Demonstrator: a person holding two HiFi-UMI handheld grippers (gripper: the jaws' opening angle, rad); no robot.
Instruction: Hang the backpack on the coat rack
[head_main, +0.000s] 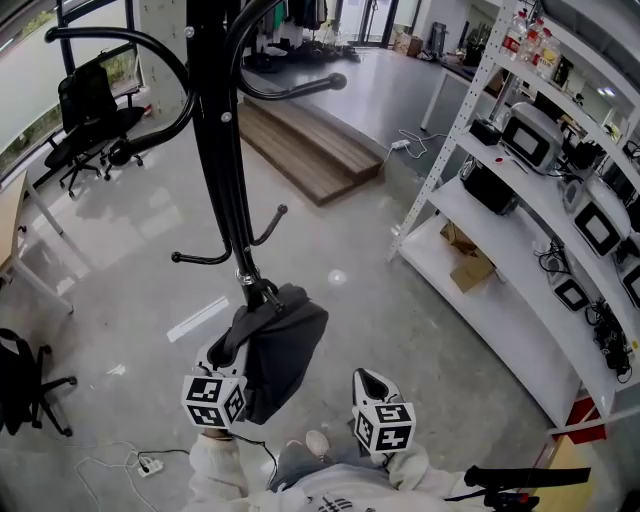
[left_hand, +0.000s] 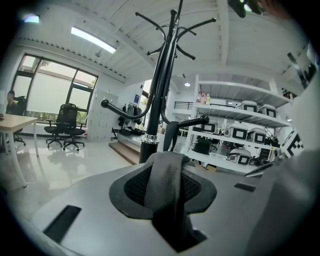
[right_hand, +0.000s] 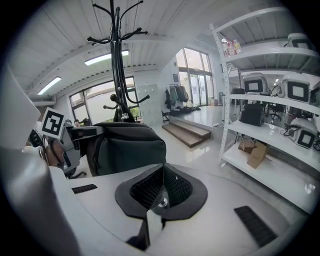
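- Backpack (head_main: 285, 350) hangs low centre of the head view, right against the lower pole of the coat rack (head_main: 225, 170), under the small side hooks (head_main: 268, 228) and clear of the floor (head_main: 400, 330).
- Left gripper (head_main: 228, 352) sits at the pack's top left. In the left gripper view its jaws are closed partway on a grey webbing strap (left_hand: 165, 175) that runs up out of them toward the pole.
- Right gripper (head_main: 368, 382), lower right of centre, has its jaws together on nothing. It is apart from the pack and carries no weight.
- Poor view of the hang point. From these angles I cannot tell whether the strap is over a hook or only pulled against the pole.
- Risk 1: letting go before the strap is seated. The pack would drop to the floor, as only one gripper has it.
- Risk 2: the strap slipping. The webbing is thin and smooth and the load hangs below the hold, so a jerk or a looser clamp could let it slide out.
- Risk 3: snagging. The hooks are short and knobbed, and the strap could ride on a tip and roll off once the pack swings.
- Risk 4: rack wobble. A sideways pull on the strap, or pack weight on one side, may rock the slim pole.
- Judgement: the free right gripper under the pack would cut the first two risks.
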